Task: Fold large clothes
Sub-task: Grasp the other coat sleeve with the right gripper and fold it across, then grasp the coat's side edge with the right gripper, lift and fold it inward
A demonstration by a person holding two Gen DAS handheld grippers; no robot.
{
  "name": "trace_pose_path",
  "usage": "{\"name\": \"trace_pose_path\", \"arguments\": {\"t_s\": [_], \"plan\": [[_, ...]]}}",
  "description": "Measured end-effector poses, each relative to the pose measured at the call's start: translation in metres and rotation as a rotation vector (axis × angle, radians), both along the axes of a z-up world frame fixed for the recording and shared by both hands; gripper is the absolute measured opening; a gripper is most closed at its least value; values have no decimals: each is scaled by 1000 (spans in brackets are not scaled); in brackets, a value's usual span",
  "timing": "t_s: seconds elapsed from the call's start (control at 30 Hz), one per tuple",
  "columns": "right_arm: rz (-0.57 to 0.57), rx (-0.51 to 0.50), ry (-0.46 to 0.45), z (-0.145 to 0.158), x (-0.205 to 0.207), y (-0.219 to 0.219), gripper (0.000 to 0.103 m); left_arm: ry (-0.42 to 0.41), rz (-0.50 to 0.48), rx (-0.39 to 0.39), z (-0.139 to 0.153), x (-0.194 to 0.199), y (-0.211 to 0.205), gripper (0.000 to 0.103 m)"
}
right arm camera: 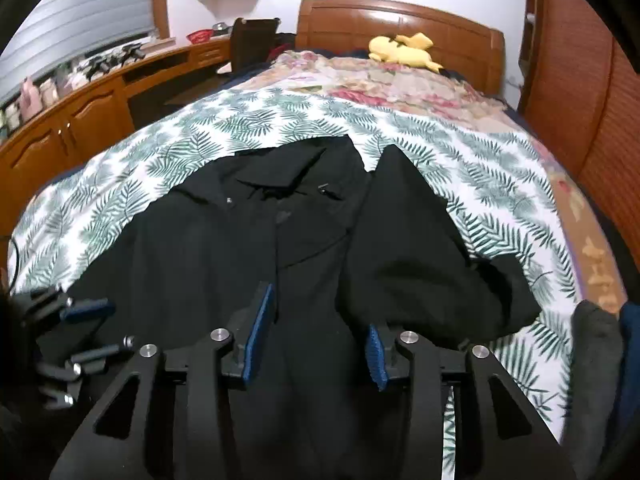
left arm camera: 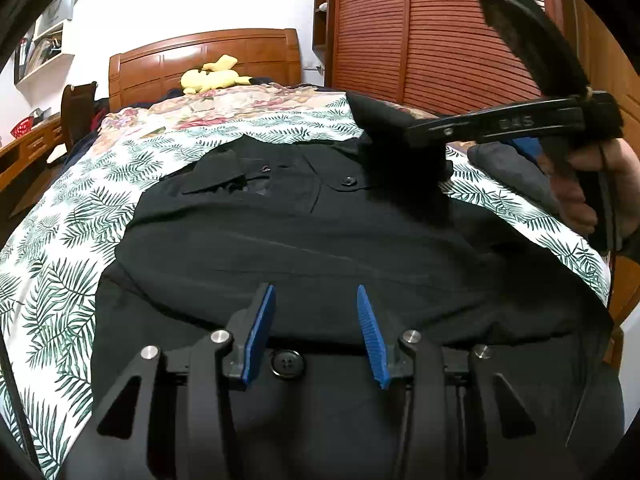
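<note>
My left gripper (left arm camera: 316,334) carries ribbed blue rubbery pads (left arm camera: 260,332) on matt black plastic links, pinned with brushed, shiny metal rivets (left arm camera: 220,336); my right gripper (right arm camera: 316,336) is built the same. Under both lies the black shirt (left arm camera: 320,248), a matt woven cloth with a glossy plastic button (left arm camera: 286,363) between my left pads. Beneath the shirt, the fern-print bedspread (right arm camera: 248,128) is soft matt cloth. Beyond it, the headboard (right arm camera: 400,20) is varnished, glossy wood, and the yellow plush toy (right arm camera: 404,51) against it looks fuzzy. Right of the headboard, the wardrobe door (left arm camera: 440,32) is ribbed reddish wood.
</note>
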State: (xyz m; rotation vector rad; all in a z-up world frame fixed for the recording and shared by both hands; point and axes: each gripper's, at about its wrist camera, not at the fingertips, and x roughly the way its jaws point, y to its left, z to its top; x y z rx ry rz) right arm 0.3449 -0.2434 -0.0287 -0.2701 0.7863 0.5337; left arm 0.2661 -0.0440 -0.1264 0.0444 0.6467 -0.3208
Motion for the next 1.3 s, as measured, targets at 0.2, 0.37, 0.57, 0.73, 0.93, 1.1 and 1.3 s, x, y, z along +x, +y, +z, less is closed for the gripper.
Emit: {"name": "trace_pose_path", "arguments": {"t_s": [0.2, 0.37, 0.57, 0.73, 0.93, 1.1, 1.3], "plan": [[-16, -1, -63, 28, -4, -11, 54, -3, 1, -5, 2, 0, 2, 41], [-128, -19, -87, 32, 20, -33, 57, -3, 1, -5, 2, 0, 3, 41], [-271, -57, -48, 4, 62, -68, 57, -4, 2, -11, 4, -1, 5, 41], [-368, -98, -10, -22, 94, -95, 57, -6, 1, -9, 4, -1, 6, 41], [-451, -115, 39, -43, 129, -115, 59, -11, 7, -14, 6, -2, 9, 41], [-513, -119, 85, -62, 146, -130, 69, -15, 17, -23, 9, -2, 14, 41], [-606, -115, 179, -95, 158, -155, 75, -11, 26, -26, 8, 0, 16, 41]]}}
